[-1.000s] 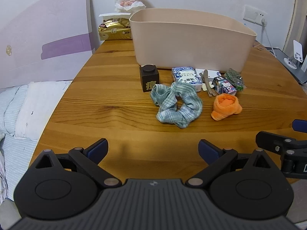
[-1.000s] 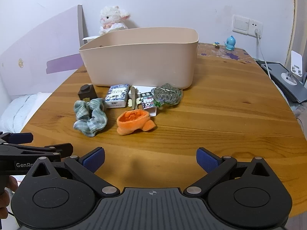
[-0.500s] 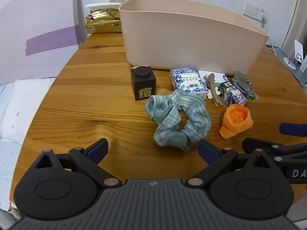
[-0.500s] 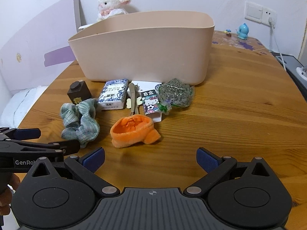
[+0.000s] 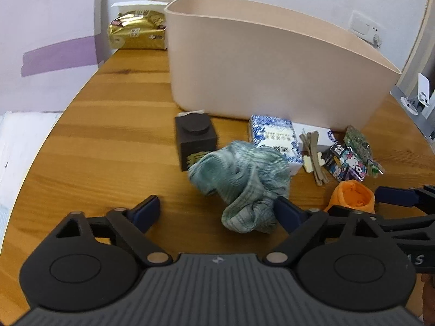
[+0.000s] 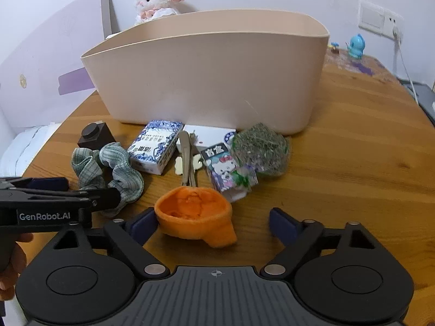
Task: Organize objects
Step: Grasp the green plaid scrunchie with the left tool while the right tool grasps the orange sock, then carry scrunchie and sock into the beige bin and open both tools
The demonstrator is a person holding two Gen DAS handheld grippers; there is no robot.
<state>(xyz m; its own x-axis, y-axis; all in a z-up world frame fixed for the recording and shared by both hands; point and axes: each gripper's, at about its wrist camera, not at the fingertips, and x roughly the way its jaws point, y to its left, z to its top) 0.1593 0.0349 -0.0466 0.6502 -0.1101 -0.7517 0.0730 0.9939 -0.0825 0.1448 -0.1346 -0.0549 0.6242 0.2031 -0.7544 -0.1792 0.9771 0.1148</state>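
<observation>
**Both grippers drawn in on the soft items before the bin**

1. Bin (image 6: 206, 81): large beige tub, upright on the wooden table (image 6: 353, 141); its inside is not visible from either camera. Landmark for all entries below. A second ago it stood far off; it now fills the upper half of both views, so both hands have advanced toward it.

2. Green scrunchie (image 5: 244, 184): checked fabric, in front of the bin's left part, lying against a dark cube (image 5: 194, 138). The left gripper (image 5: 217, 212) is spread wide, its right finger (image 5: 285, 212) just touching or overlapping the cloth and the left finger well clear. Previously the scrunchie lay far ahead of it. Nothing is held.

3. Orange sock (image 6: 194, 212): rolled, opening upward, nearest of the items to the camera side of the bin. The right gripper (image 6: 214, 221) is likewise wide open, the sock beside its left finger (image 6: 144, 222) and mostly between the two. Not gripped.

4. Small goods, in a row against the bin's front wall: blue-and-white packet (image 6: 156, 146), cartoon-printed box (image 6: 225, 168), bag of dried greens (image 6: 261, 149), hair clips (image 6: 187, 160). Unmoved.

Assessment: approach is nearly complete; no item appears lifted yet. The probable next step is closing on scrunchie and sock, both soft and likely to compress.
</observation>
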